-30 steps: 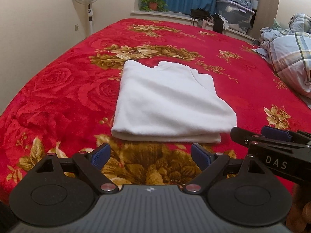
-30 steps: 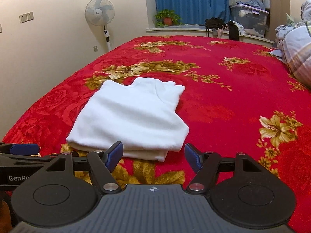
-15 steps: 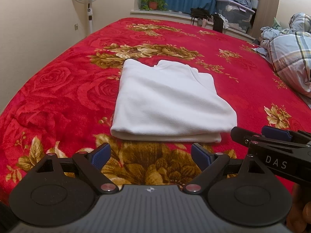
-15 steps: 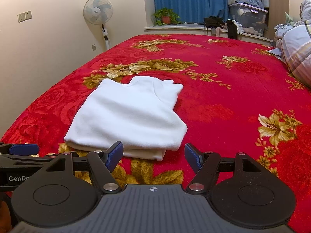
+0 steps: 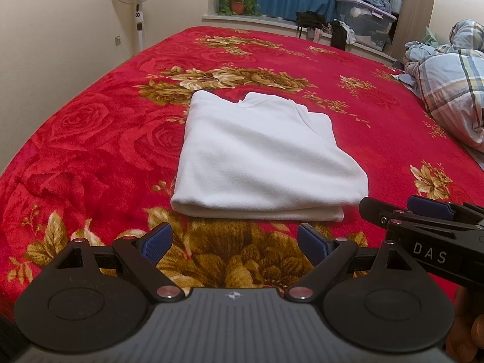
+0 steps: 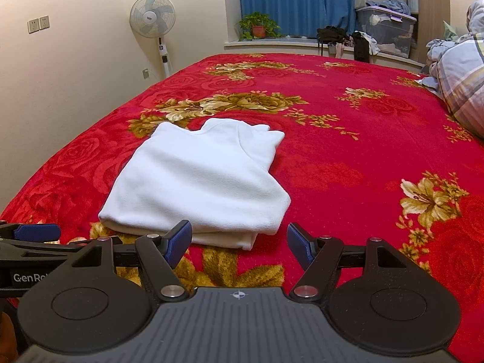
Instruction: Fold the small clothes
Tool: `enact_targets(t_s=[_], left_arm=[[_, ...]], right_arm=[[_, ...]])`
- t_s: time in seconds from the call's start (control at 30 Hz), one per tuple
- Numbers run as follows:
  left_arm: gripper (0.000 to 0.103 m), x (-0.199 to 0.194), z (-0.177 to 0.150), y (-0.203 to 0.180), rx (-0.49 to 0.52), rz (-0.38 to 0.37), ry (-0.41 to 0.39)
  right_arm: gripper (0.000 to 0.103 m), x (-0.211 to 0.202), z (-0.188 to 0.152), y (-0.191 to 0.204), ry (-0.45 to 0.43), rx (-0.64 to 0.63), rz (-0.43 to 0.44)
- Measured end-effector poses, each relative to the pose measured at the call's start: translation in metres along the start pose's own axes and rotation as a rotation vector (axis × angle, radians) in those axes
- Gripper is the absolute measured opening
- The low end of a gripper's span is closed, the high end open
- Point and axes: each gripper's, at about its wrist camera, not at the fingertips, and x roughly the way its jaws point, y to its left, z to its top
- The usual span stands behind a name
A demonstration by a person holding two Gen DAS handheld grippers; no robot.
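A white garment (image 5: 263, 157) lies folded into a neat rectangle on the red floral bed; it also shows in the right wrist view (image 6: 202, 181). My left gripper (image 5: 234, 243) is open and empty, just short of the garment's near folded edge. My right gripper (image 6: 239, 242) is open and empty, by the garment's near right corner, not touching it. The right gripper shows side-on at the right of the left wrist view (image 5: 423, 220), and the left gripper shows at the left edge of the right wrist view (image 6: 30, 236).
The red blanket (image 5: 90, 139) covers the whole bed. A plaid quilt (image 5: 453, 90) is bunched at the right side. A standing fan (image 6: 152, 15), a potted plant (image 6: 257, 27) and storage boxes (image 6: 387, 27) stand beyond the far edge.
Both grippers have drawn back and risen very slightly; the garment sits a little lower in view. The garment itself has not moved.
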Motion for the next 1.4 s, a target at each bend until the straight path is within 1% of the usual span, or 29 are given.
enact_targets(t_s=[1.4], left_arm=[[0.092,0.0042,-0.0019,0.0023,0.0,-0.01,0.014]], right_arm=[[0.071,-0.0003,-0.0018,-0.0031,0.005,-0.008,-0.003]])
